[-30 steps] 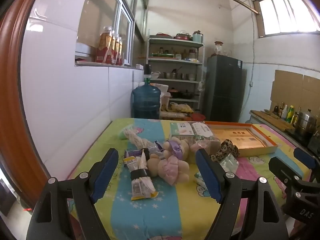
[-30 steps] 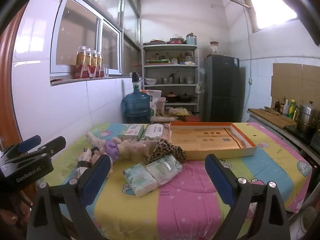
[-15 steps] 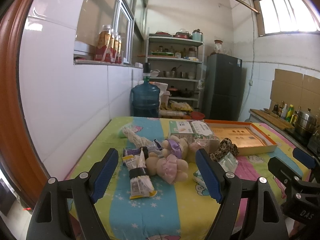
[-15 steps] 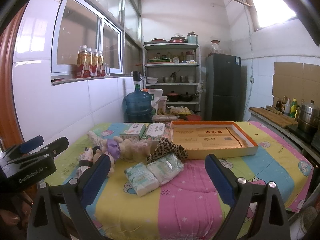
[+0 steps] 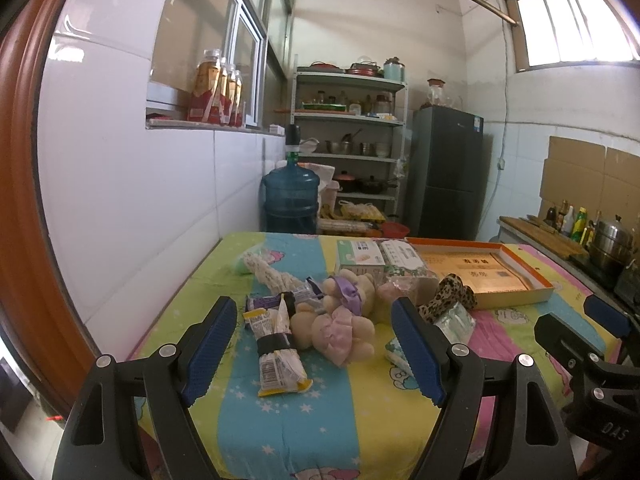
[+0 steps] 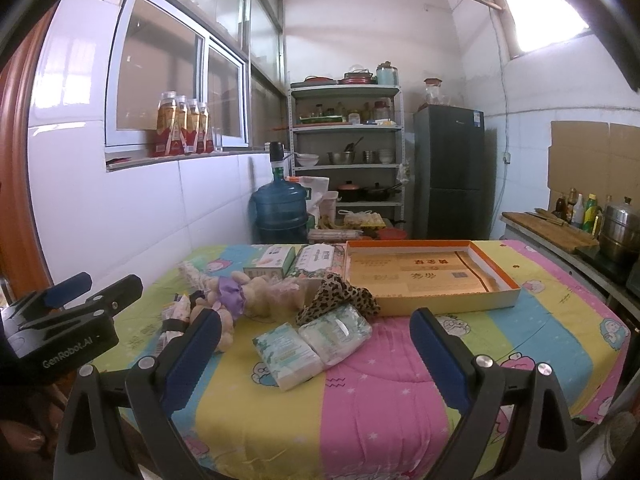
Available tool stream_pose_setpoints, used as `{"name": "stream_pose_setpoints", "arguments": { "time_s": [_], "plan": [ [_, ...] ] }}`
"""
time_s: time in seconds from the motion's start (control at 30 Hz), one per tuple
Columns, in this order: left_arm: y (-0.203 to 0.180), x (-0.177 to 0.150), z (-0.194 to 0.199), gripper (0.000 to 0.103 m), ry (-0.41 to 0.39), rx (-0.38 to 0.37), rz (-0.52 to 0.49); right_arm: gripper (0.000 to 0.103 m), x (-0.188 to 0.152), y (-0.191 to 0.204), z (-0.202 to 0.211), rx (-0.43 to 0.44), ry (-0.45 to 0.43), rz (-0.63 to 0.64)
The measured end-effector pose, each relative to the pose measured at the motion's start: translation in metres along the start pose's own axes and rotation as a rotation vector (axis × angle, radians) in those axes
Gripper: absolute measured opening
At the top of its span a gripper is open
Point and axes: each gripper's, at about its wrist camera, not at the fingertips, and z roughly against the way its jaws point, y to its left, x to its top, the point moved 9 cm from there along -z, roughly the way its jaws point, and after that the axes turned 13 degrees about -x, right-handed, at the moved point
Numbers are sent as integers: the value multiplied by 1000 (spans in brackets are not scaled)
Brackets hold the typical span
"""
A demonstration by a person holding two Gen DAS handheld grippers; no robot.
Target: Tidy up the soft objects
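Both grippers hang short of the near edge of the desk [image 6: 400,408], which is covered by a striped cartoon cloth, and neither touches anything. The left gripper [image 5: 312,350] has its jaws wide apart and empty; the right gripper [image 6: 316,354] likewise has its jaws wide apart and empty.

The soft things lie in a loose heap across the middle of the desk. On the left side are a banded bundle of snack packets [image 5: 278,354], a plush toy [image 5: 340,320] in a purple dress, and a pale braided rope [image 5: 268,276] behind them. Nearer the right gripper are two tissue packs [image 6: 312,342] side by side, with a leopard-print cloth [image 6: 338,296] just behind, touching the near left corner of the open orange tray [image 6: 448,302]. Two small boxes [image 6: 296,260] stand behind the heap.

Nothing seems sorted yet, and the tray looks the likely place for the goods. To start well, I would pick the item lying most free, probably a tissue pack for the right gripper, come down over its middle with jaws across the narrow side, and close gently so the wrap does not slip or crumple. The toy overlaps its neighbours, so lifting it may drag packets along
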Motion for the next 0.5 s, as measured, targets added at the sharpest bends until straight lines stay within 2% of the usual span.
{"name": "stream_pose_setpoints", "arguments": {
  "time_s": [0.5],
  "plan": [
    [-1, -2, -1, 81, 3, -2, -1, 96, -2, 3, -1, 4, 4, -4]
  ]
}}
